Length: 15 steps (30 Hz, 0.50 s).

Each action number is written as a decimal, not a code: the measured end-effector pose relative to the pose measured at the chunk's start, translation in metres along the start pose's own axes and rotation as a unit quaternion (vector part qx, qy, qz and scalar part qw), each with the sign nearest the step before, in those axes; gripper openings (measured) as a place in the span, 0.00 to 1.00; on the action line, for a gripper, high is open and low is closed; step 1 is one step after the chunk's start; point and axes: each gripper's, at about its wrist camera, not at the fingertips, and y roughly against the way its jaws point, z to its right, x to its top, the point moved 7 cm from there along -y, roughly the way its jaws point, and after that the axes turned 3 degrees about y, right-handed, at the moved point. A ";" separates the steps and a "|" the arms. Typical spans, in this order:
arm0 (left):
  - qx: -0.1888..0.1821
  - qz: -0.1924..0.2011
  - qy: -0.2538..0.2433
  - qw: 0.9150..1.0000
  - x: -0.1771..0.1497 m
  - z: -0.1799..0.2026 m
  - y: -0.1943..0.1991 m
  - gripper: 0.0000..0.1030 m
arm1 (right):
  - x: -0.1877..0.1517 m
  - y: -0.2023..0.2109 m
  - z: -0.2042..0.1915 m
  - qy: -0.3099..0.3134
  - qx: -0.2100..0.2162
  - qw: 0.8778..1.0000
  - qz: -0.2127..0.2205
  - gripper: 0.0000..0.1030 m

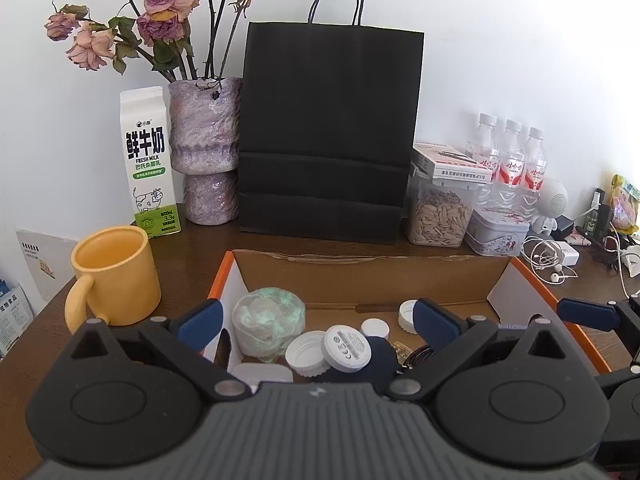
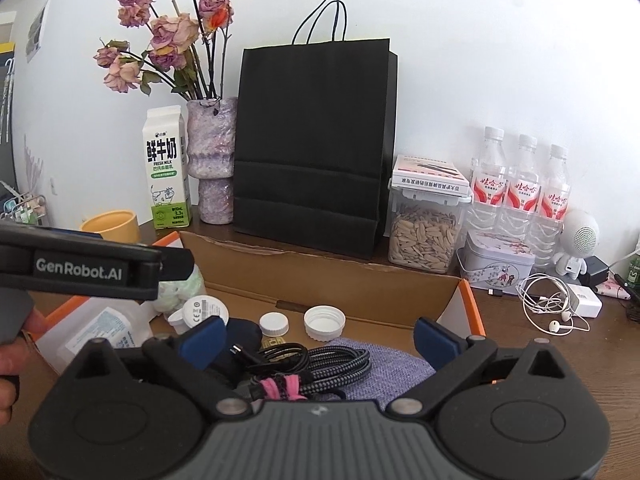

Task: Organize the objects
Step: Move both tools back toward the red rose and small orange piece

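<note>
Both my tongs, left gripper (image 1: pixel 318 320) and right gripper (image 2: pixel 320 336), spread empty; that floppy black braided cable bundle (image 2: pixel 320 364) grabs easiest at its pink tie (image 2: pixel 280 386).

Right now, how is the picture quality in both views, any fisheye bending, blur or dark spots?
Left wrist view: sharp, evenly daylit, dark vignette corners; the tall black paper bag shows no detail. Right wrist view: the orange-edged cardboard box rim bows from fisheye distortion; the white wall looks bright, no glare.

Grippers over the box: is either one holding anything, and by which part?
Nothing is held. The left gripper and the right gripper both stand open above the cardboard box.
</note>
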 end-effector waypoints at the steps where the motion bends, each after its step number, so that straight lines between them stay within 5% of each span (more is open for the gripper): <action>1: 0.000 -0.001 0.001 1.000 -0.002 0.000 0.004 1.00 | -0.001 0.004 -0.001 0.001 0.000 1.000 0.001 0.98; 15: 0.005 -0.039 -0.002 0.999 -0.058 -0.006 0.060 1.00 | -0.040 0.064 -0.011 0.004 -0.007 1.000 -0.020 0.98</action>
